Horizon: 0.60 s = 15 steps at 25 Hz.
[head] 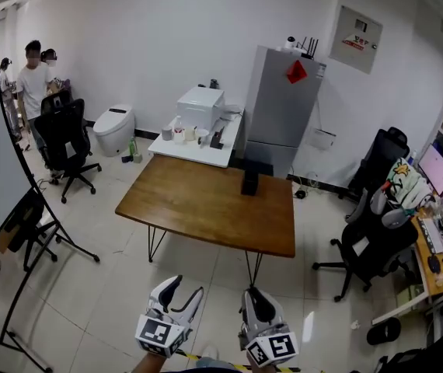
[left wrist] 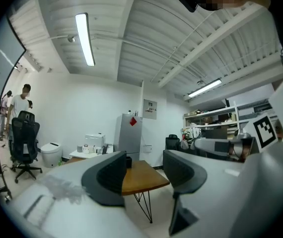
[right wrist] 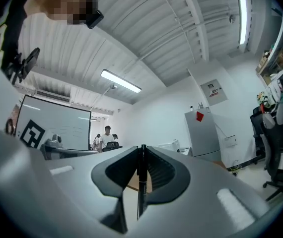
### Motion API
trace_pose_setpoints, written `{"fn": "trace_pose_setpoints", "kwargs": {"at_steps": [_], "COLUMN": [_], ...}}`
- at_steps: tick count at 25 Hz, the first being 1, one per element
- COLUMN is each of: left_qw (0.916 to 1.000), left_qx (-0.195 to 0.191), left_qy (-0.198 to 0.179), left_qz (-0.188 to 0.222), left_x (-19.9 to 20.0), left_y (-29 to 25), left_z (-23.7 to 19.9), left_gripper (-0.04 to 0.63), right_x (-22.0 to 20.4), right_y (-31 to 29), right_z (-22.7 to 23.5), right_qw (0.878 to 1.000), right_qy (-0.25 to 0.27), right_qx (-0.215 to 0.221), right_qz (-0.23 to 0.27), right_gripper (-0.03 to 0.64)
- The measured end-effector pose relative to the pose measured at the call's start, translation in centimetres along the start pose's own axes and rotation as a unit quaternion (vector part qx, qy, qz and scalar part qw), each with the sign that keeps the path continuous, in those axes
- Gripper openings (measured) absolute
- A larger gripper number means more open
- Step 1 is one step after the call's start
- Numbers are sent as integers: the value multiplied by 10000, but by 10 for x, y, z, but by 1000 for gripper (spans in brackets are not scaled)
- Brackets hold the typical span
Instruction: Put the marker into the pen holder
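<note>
My left gripper (left wrist: 144,163) has its jaws wide apart, with nothing between them. Past them I see a brown table (left wrist: 142,179) and a grey fridge (left wrist: 130,135).

Shell of left tongs (left wrist: 144,163): pale grey plastic, matt; pads dark, matt. Right tongs (right wrist: 142,151): same plastic, pads finely ribbed. Marker (right wrist: 140,182) pinched between them: black, smooth, faint sheen. Ahead of both tongs, surface (head: 198,208): brown wood, satin top; legs (head: 153,245) thin black metal. Below the tongs, floor (head: 105,301): pale tiles, glossy. Beyond the surface, fridge (head: 280,107): grey, smooth.
</note>
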State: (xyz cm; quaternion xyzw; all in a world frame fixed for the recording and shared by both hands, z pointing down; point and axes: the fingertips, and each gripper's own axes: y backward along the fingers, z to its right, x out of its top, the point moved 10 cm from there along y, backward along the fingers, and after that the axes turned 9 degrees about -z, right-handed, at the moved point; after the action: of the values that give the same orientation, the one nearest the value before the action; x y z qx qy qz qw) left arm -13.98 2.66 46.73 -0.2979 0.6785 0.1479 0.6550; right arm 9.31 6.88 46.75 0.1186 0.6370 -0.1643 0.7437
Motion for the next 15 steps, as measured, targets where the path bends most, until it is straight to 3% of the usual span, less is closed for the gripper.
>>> {"fn": "trace_pose_setpoints", "kwargs": {"at_steps": [7,15], "left_qw": [9999,9997], "left_qx": [92,45], "left_qy": [-36,179], "left_qz": [-91,-175], "left_x": [24,30], "left_y": [-104,-218], "left_z": [-29,-107], "left_gripper": [230,230], "right_x": [14,7], "right_y": [-76,-182], "right_z": [78,148], "right_qw": [9999,9993], "right_qy": [-110,-185], "right_qx": [37,-226], "right_qz": [-57,-213], "right_gripper": [58,58]}}
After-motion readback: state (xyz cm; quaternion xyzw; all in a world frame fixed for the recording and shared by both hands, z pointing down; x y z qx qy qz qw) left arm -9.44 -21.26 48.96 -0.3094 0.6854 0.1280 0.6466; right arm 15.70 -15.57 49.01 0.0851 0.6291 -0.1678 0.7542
